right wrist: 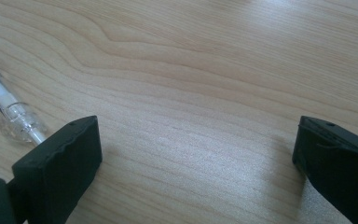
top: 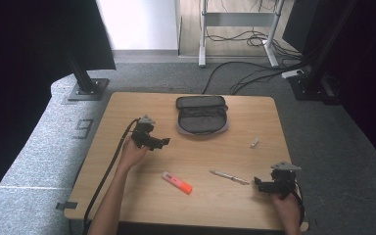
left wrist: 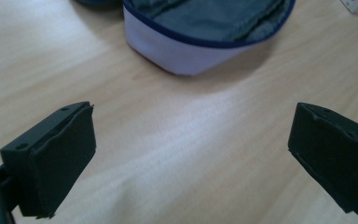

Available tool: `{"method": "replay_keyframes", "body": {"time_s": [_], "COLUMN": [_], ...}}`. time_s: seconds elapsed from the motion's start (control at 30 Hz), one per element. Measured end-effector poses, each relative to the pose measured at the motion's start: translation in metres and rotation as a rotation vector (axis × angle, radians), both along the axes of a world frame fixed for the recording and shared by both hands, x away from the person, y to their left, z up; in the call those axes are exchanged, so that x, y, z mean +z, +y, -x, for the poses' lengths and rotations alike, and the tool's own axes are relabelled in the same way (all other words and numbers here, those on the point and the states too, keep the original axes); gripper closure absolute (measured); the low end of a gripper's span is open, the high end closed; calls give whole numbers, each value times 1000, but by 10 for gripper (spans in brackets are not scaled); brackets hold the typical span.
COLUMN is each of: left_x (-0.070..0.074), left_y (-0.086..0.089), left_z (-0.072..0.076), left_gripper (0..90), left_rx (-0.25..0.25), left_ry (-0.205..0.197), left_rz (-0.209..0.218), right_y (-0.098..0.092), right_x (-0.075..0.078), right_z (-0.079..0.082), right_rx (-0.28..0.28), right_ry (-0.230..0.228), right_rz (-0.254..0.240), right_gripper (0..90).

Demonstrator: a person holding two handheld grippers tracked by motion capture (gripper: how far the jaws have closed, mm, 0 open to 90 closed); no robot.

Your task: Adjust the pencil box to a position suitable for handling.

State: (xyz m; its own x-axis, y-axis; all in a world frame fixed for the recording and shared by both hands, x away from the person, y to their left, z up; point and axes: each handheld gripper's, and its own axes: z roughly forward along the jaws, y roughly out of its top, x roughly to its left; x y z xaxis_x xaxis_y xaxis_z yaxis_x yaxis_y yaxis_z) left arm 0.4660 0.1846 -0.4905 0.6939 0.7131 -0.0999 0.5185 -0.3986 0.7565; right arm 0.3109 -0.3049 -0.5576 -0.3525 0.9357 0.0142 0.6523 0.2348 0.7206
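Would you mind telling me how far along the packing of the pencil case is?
Done: the pencil case lies unzipped. In hand: nothing; left gripper and right gripper are both open. Left: the highlighter, pen and small cap lie on the table.

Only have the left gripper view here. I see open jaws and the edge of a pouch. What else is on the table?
Observer: In the high view, a pink and orange highlighter lies near the front edge, right of the left forearm.
Operator: Where's the right gripper?
Observer: The right gripper is at the table's front right, jaws open on nothing, as the right gripper view shows.
Operator: Anything near it?
Observer: A clear pen lies just left of it; its tip shows beside one jaw.
Operator: Is the pouch open?
Observer: Yes, the grey pouch lies unzipped, lid folded back, ahead of the left gripper.
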Motion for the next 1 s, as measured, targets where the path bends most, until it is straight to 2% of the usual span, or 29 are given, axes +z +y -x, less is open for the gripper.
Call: {"method": "replay_keyframes", "body": {"time_s": [0.03, 0.07, 0.1, 0.17, 0.2, 0.23, 0.3, 0.4, 0.7, 1.0], "left_x": [0, -1, -1, -1, -1, 0, 1, 3, 10, 4], "left_y": [0, 1, 0, -4, -4, -6, -8, -14, -26, -43], "left_z": [-2, -5, -8, -11, -11, -12, -16, -21, -41, -58], "left_gripper": [20, 21, 21, 20, 18, 20, 20, 19, 23, 23], "left_rx": [3, 4, 3, -2, -2, 0, -7, -8, -12, -21], "left_ry": [0, 24, 39, 33, 33, 6, 38, 23, 34, 51], "left_rz": [13, 28, 15, -38, -38, -30, -19, -59, -52, -96], "right_y": [0, 0, 0, 0, 0, 0, 0, 0, 0, 0], "right_x": [0, 0, 0, 0, 0, 0, 0, 0, 0, 0], "right_z": [0, 0, 0, 0, 0, 0, 0, 0, 0, 0], "right_rx": [0, 0, 0, 0, 0, -1, 0, 1, 0, 6], "right_ry": [0, 0, 0, 0, 0, 0, 0, -1, -3, -2], "right_rz": [0, 0, 1, 1, 1, -1, 1, 2, 1, 1], "right_gripper": [11, 11, 11, 11, 11, 11, 11, 11, 11, 11]}}
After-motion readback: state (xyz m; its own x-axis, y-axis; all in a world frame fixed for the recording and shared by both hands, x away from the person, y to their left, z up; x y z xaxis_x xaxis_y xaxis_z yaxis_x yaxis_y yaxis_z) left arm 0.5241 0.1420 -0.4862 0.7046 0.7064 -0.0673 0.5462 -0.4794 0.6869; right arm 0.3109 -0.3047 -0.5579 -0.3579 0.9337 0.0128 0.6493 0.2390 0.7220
